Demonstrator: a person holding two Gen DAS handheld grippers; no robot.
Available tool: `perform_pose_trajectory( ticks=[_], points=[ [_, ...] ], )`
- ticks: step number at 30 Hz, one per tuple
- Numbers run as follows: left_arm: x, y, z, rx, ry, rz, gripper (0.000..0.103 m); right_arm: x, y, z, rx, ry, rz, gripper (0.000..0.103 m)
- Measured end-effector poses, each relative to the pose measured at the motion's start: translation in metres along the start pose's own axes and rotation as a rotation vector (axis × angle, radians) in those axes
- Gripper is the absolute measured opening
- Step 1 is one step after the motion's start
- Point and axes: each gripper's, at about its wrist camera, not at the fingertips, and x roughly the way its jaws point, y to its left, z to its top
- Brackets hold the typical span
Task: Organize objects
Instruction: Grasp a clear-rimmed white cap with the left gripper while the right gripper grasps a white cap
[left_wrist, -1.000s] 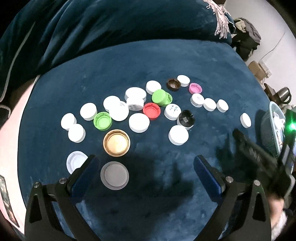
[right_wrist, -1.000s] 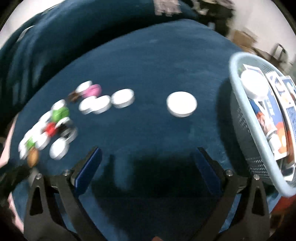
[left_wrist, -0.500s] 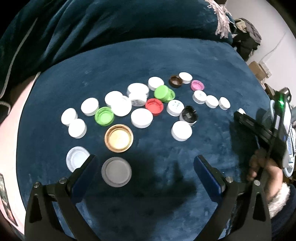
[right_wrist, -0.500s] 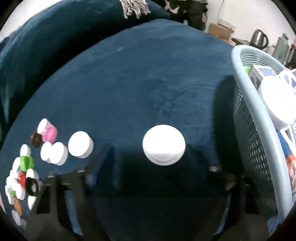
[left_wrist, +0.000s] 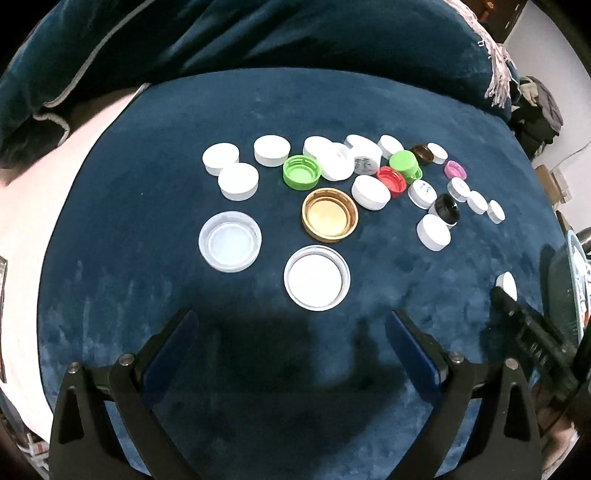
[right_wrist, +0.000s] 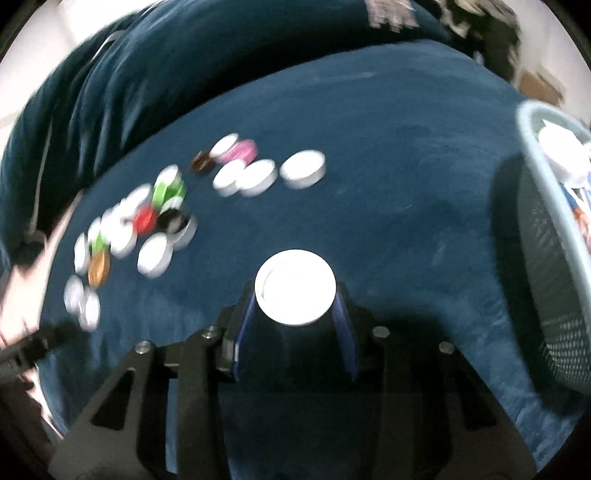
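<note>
A round white lid sits pinched between the two blue-padded fingers of the right gripper, one pad against each side of its rim, its flat top facing the camera; those jaws have just been closing and now clamp on it. The lid is held over the dark blue velvety cloth, between the pale blue mesh basket at the right edge and the spread of other lids to the left. In the basket a white lid lies on top of some printed cards. Nearest the held lid on the cloth are three white caps in a row, with a pink cap and a brown one just behind them; this view is blurred, so finer detail is lost. From the left wrist the cluster reads clearly: a gold lid lying open side up, a white-lined lid just in front of it, a clear lid to its left, a green cap, a red cap, a black cap and many white ones. The left gripper hovers above the bare cloth in front of the white-lined lid, its jaws spread wide, having just narrowed slightly, with nothing between them. The right tool shows as a dark shape at the right edge.
</note>
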Motion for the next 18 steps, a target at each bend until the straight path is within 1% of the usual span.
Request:
perform_pose_trajectory(
  ticks=[3, 4, 6, 7, 9, 10, 11, 15, 18],
  points=[
    [0.006, -0.003, 0.004, 0.002, -0.013, -0.015, 0.096, 0.002, 0.007, -0.004, -0.042, -0.001, -0.033, 0.043],
    [0.011, -0.004, 0.006, 0.003, -0.013, -0.018, 0.095, 0.006, 0.003, 0.003, -0.045, 0.001, -0.038, 0.043],
    [0.021, -0.006, 0.009, 0.016, 0.0, -0.014, 0.088, 0.009, 0.002, 0.004, -0.045, 0.01, -0.038, 0.043],
    [0.026, -0.008, 0.009, 0.027, 0.009, -0.005, 0.083, 0.009, 0.002, 0.005, -0.048, 0.014, -0.037, 0.043],
    [0.03, -0.009, 0.01, 0.047, 0.011, 0.018, 0.062, 0.01, 0.0, 0.006, -0.057, 0.021, -0.03, 0.043],
    [0.028, -0.01, 0.01, 0.053, 0.007, 0.019, 0.044, 0.009, 0.0, 0.006, -0.055, 0.023, -0.025, 0.043],
    [0.026, -0.01, 0.011, 0.058, 0.004, 0.016, 0.041, 0.009, 0.0, 0.007, -0.051, 0.023, -0.024, 0.041],
    [0.016, -0.014, 0.009, 0.073, -0.003, 0.002, 0.041, 0.003, -0.004, 0.007, -0.028, 0.018, -0.005, 0.041],
    [0.006, -0.025, 0.01, 0.098, -0.016, -0.013, 0.041, -0.001, 0.001, 0.01, -0.02, 0.013, 0.009, 0.041]
  ],
)
